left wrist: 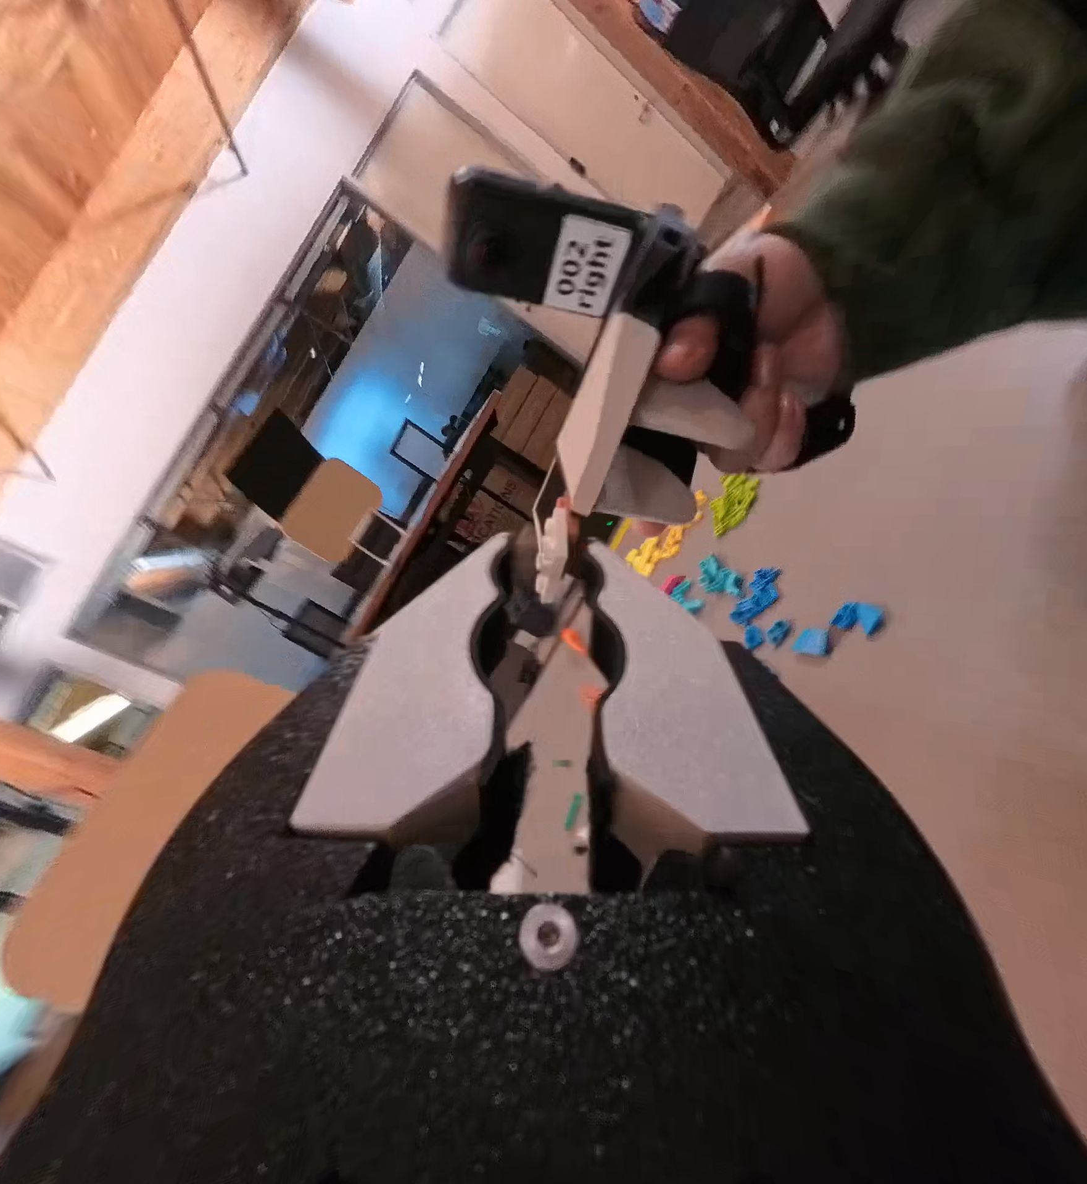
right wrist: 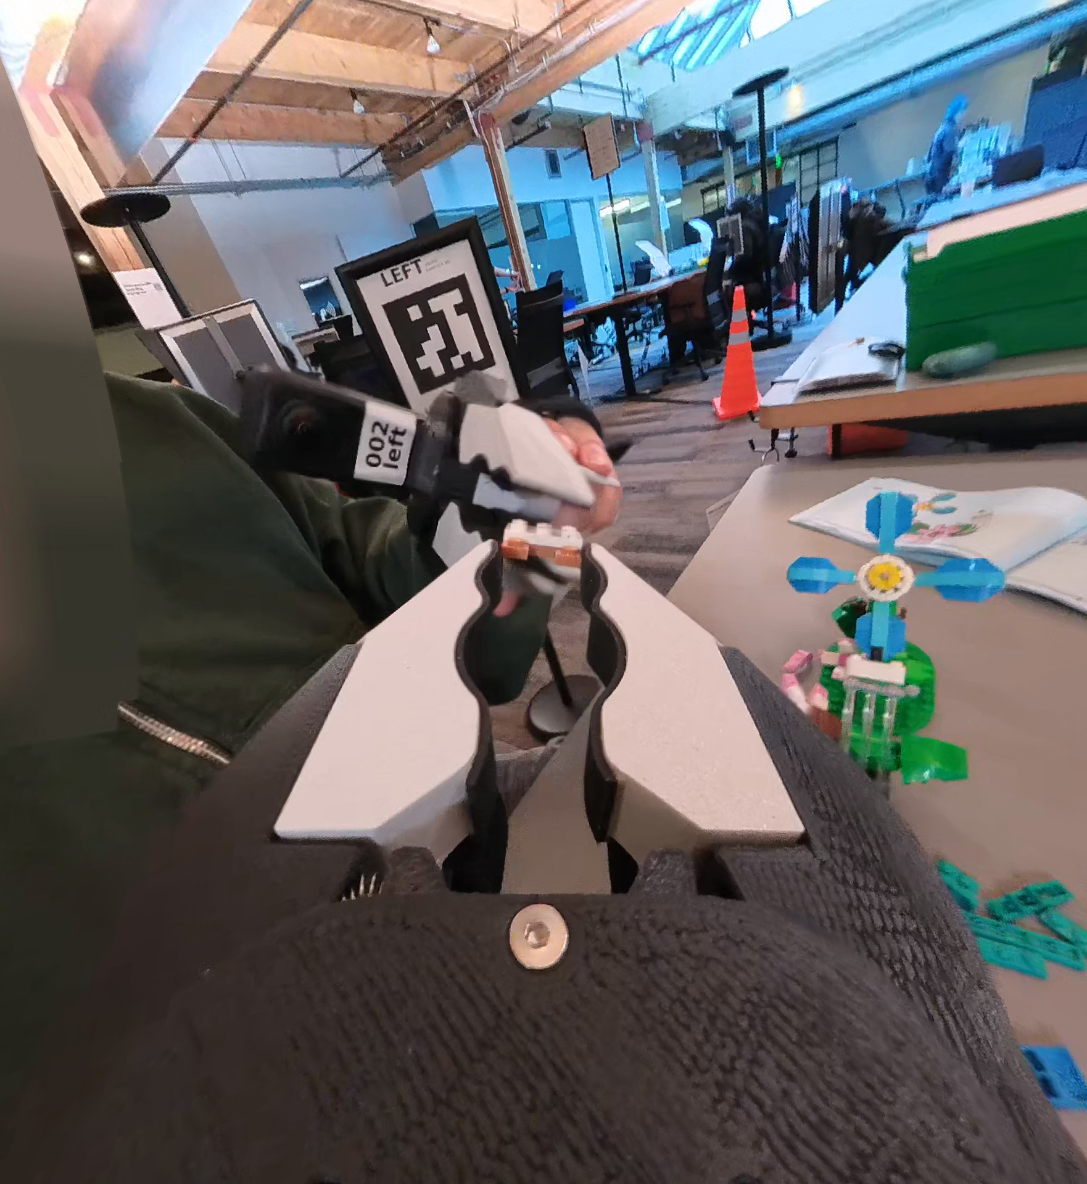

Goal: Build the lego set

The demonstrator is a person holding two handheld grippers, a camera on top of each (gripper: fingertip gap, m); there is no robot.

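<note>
A small white and brown lego piece (right wrist: 541, 544) sits between the fingertips of my right gripper (right wrist: 542, 552), which is shut on it and holds it in the air off the table's edge. My left gripper (right wrist: 574, 506) comes in from the left, with its tips just above the piece's studs. In the left wrist view the piece (left wrist: 550, 557) shows edge-on in the narrow gap of my left gripper (left wrist: 550, 550) and touches neither fingertip. My right gripper (left wrist: 630, 509) reaches down to it from the upper right.
A lego model with a blue windmill flower (right wrist: 874, 641) stands on the grey table (right wrist: 1009, 737) beside an open instruction booklet (right wrist: 977, 532). Teal plates (right wrist: 1041, 922) lie nearer. Yellow (left wrist: 656, 551), lime (left wrist: 733, 506) and blue bricks (left wrist: 765, 596) lie in loose piles.
</note>
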